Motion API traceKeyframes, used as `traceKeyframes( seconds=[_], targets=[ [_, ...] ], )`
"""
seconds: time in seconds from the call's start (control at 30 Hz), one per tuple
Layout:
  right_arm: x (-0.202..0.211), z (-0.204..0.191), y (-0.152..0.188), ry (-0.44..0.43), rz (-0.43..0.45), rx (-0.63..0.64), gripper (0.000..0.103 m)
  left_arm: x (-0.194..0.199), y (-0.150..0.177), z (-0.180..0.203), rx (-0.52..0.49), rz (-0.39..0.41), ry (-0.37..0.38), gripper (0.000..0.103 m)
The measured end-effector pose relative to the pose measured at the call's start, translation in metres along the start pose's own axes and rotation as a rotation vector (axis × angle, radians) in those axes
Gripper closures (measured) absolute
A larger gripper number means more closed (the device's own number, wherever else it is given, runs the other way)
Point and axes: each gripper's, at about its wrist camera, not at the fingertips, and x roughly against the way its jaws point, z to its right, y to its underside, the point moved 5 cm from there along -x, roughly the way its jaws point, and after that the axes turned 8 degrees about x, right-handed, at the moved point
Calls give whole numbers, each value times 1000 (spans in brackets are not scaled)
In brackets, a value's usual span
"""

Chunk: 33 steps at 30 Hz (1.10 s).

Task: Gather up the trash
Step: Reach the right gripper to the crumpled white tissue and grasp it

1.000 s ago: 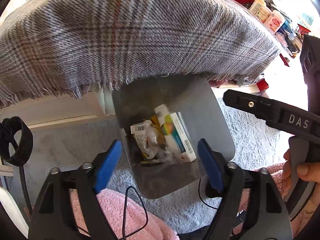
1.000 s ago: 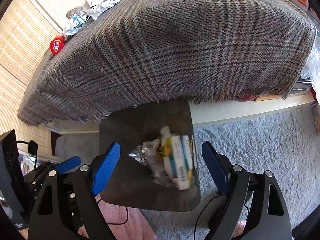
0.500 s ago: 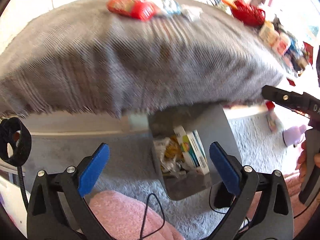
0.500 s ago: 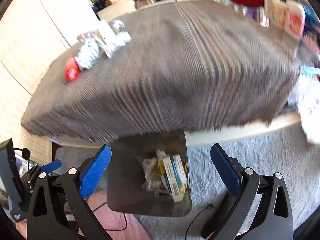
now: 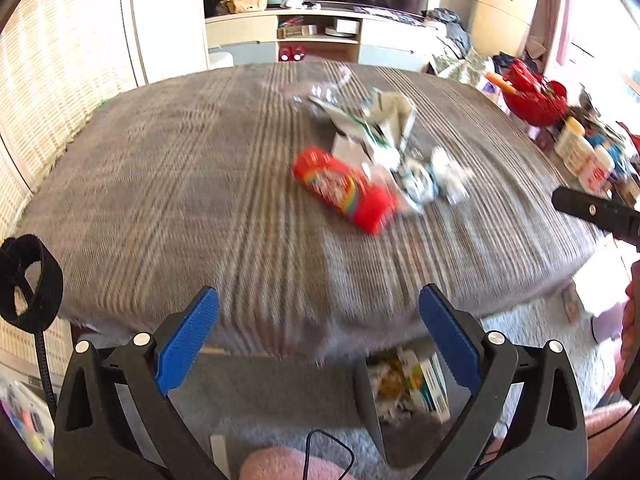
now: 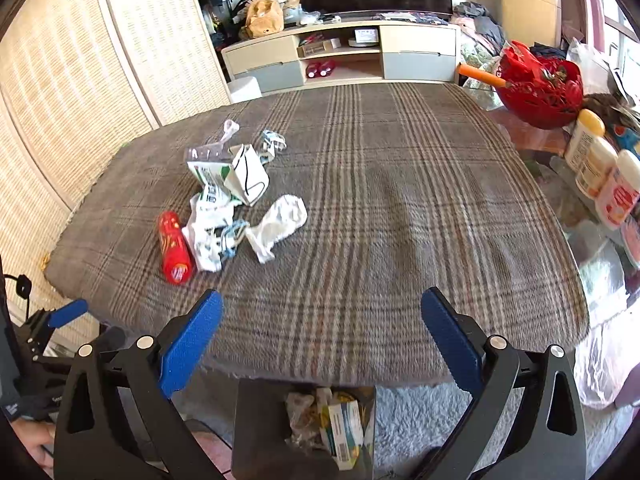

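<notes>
1. Both grippers are empty with jaws spread wide, having just opened the last bit: my left gripper (image 5: 319,334) and my right gripper (image 6: 321,330) hang over the near edge of the plaid blanket (image 6: 400,208), nothing between the blue pads.
2. Several pieces of trash are left in one heap on the blanket's left half: a red snack tube (image 6: 173,249), a crumpled white wrapper (image 6: 280,222), a torn green-and-white carton (image 6: 212,178) and a clear plastic scrap (image 6: 206,153).
3. To do this step well, I judge I should go for the tube with the left gripper, since it lies at the heap's near-left edge, apart enough to close on across its width without snagging the wrappers touching it.
4. The right should take the white wrapper, pinching a raised fold.
5. The dark bin (image 6: 256,432) stands on the carpet just below the near blanket edge, already holding boxes and wrappers.
6. The right view shows the heap sharp; the left view blurs it but shows the tube's rainbow label (image 5: 344,192) and my right gripper's black tip at far right.
</notes>
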Motion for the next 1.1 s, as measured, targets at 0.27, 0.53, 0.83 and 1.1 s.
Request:
traceKeyframes(
  seconds=[0.27,0.53,0.83,1.1],
  targets=[
    [-34,1,-27,-15,-20,-28,4,-26,-45,4,19,17,-50,8],
    [-59,-1,-34,-50,-47,-51,28,-56,-59,8,21,-5,-58,8],
    [-86,-15,-34,-77,-86,-44,44,-72,-56,12,-28,-7,-61,12],
    [-107,-26,-29,-85,-108,-35,62,-83,-62,17,-21,-35,-46,12]
  ],
)
